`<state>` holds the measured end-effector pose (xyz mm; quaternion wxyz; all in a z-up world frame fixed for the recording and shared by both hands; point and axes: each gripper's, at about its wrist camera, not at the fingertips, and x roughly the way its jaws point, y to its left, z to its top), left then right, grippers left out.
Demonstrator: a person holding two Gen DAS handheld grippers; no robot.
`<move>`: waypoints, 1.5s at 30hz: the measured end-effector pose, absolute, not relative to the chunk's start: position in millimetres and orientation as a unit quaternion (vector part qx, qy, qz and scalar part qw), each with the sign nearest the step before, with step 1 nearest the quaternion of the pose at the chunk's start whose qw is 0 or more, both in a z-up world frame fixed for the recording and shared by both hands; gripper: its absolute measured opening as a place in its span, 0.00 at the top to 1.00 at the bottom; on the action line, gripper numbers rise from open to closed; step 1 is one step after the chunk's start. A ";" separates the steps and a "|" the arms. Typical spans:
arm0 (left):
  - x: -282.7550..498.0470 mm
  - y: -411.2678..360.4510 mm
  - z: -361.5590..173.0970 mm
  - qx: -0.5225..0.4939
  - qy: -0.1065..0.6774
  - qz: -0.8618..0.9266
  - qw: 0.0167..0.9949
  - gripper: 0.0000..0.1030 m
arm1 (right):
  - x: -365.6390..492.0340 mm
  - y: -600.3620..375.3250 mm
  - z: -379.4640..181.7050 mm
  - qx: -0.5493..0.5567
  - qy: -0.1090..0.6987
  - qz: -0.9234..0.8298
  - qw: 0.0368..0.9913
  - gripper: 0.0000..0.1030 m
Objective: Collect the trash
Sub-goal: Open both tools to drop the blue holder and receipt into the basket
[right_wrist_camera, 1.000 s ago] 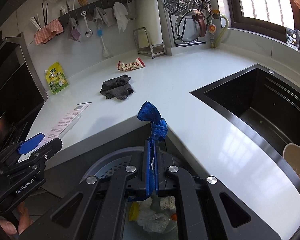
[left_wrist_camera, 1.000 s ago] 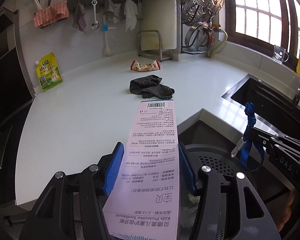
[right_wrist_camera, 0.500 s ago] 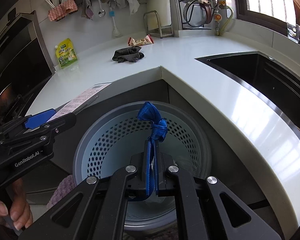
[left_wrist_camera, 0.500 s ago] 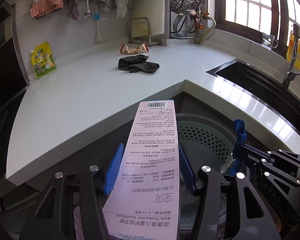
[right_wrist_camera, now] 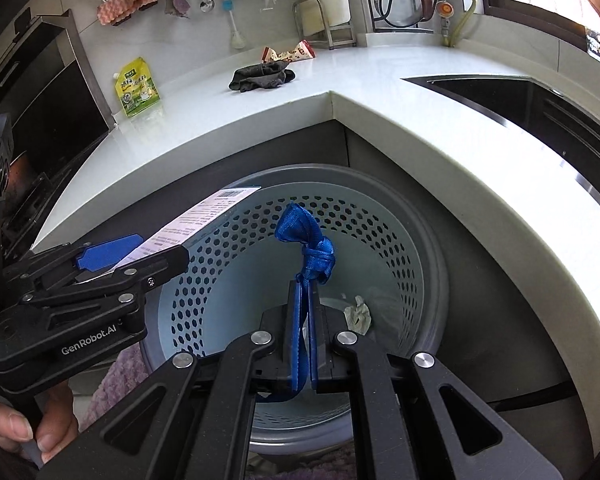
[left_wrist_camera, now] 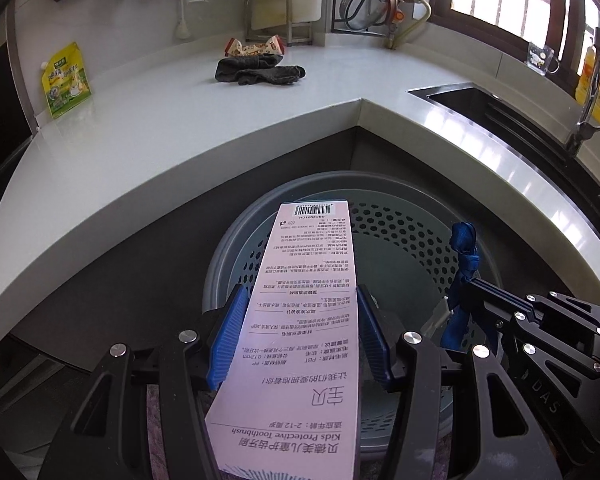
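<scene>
My left gripper [left_wrist_camera: 300, 294] is shut on a long pink toothbrush box [left_wrist_camera: 312, 300], its blue pads pressing the two long sides. The box's barcode end reaches over the rim of a grey-blue perforated bin [left_wrist_camera: 340, 184] on the floor under the counter corner. My right gripper [right_wrist_camera: 303, 292] is shut on a knotted blue ribbon [right_wrist_camera: 304, 240] and hangs over the bin's [right_wrist_camera: 300, 174] mouth. Some crumpled paper [right_wrist_camera: 358, 314] lies inside. In the right wrist view the left gripper [right_wrist_camera: 112, 256] and its box [right_wrist_camera: 204, 216] come in from the left.
The white counter [left_wrist_camera: 140, 152] wraps behind the bin and carries a dark cloth [left_wrist_camera: 258, 72], a snack wrapper [left_wrist_camera: 256, 46] and a yellow-green pouch [left_wrist_camera: 66, 80]. A black sink [left_wrist_camera: 500, 108] lies at the right. A hand [right_wrist_camera: 20, 432] grips the left handle above a purple rug [right_wrist_camera: 116, 376].
Both grippers have come down from counter height to just over the bin, tilting further down. The box and the ribbon stay gripped as before.
</scene>
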<state>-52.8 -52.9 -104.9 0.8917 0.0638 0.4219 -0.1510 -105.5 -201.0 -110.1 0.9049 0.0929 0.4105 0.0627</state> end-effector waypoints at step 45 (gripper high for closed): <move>-44.8 -31.6 -95.6 0.043 0.402 -0.116 0.907 0.17 | -105.8 -216.2 -103.6 0.106 0.379 0.034 0.919 0.32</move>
